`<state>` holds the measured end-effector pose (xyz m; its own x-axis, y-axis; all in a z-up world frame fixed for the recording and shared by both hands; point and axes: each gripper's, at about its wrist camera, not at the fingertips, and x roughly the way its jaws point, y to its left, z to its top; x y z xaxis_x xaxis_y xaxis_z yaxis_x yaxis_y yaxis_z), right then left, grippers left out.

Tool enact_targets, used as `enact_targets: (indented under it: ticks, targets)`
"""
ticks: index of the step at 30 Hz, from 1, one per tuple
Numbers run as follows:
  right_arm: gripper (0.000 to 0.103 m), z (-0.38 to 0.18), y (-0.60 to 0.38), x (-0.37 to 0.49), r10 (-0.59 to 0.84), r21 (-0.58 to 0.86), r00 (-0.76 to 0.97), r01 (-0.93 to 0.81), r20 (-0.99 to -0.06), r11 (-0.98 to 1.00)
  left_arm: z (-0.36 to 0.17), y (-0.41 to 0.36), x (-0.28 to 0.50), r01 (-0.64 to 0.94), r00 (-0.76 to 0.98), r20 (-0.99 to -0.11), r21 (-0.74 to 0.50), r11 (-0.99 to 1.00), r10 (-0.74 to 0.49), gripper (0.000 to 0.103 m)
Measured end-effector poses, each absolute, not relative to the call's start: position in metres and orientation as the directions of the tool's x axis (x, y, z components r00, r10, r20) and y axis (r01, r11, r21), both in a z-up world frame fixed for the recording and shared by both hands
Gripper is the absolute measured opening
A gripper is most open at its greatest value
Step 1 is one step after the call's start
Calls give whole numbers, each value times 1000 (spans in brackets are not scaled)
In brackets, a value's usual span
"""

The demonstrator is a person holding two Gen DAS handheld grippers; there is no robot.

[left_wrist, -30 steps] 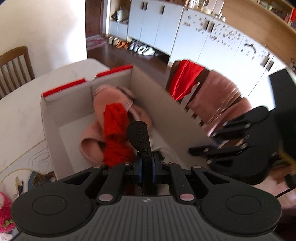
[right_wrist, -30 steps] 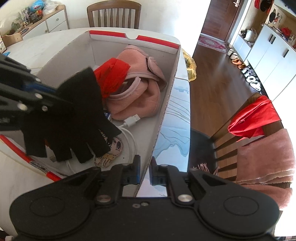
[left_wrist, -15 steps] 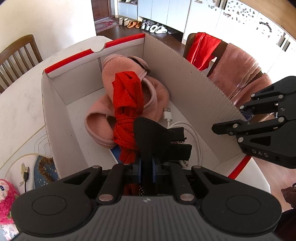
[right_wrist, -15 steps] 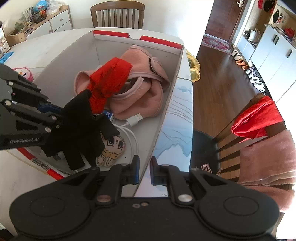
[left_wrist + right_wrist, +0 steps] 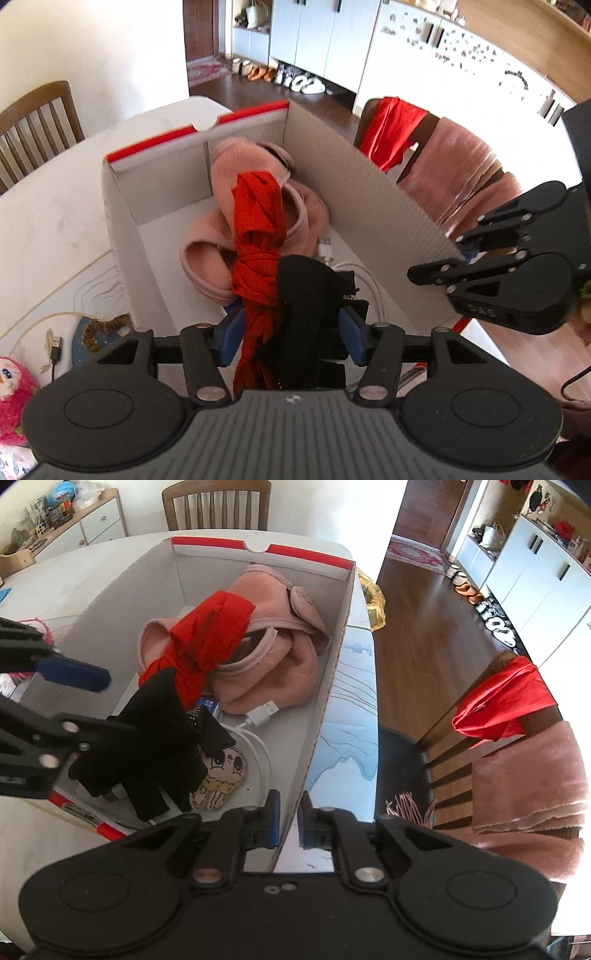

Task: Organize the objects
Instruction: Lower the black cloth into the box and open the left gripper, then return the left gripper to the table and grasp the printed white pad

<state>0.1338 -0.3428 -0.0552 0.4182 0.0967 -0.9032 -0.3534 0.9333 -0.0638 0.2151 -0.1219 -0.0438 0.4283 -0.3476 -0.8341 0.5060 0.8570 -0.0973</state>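
1. The left gripper (image 5: 288, 338) was opening; the limp black fabric glove (image 5: 306, 295) lay between its pads, above the white cardboard box with red-trimmed rim (image 5: 236, 114), long axis toward 12 o'clock.
2. The right gripper (image 5: 288, 825), at 3 o'clock, was pinching the box's side wall.

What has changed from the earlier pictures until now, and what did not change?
The left hand-held gripper was shut on the black glove; its jaws are now opening, and the glove hangs loose between them, low in the box. The right hand-held gripper stayed clamped on the box wall. The pink slippers, red cloth and white cable lie as before.
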Motion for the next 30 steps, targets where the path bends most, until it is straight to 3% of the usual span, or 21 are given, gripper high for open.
enact_targets:
  ticks: [8, 26, 30]
  targets:
    - [7, -54, -341, 134, 76, -74, 418, -330, -905, 941, -19, -88, 196, 473, 462, -806, -128, 871, -370, 56]
    - [11, -53, -331, 130, 12, -129, 431, -295, -902, 947, -1, 20, 159, 271, 585, -762, -138, 953, -277, 85]
    - [11, -52, -330, 131, 1, -137, 431, -290, -902, 947, -7, 54, 154, 210, 593, -767, -147, 967, -245, 85]
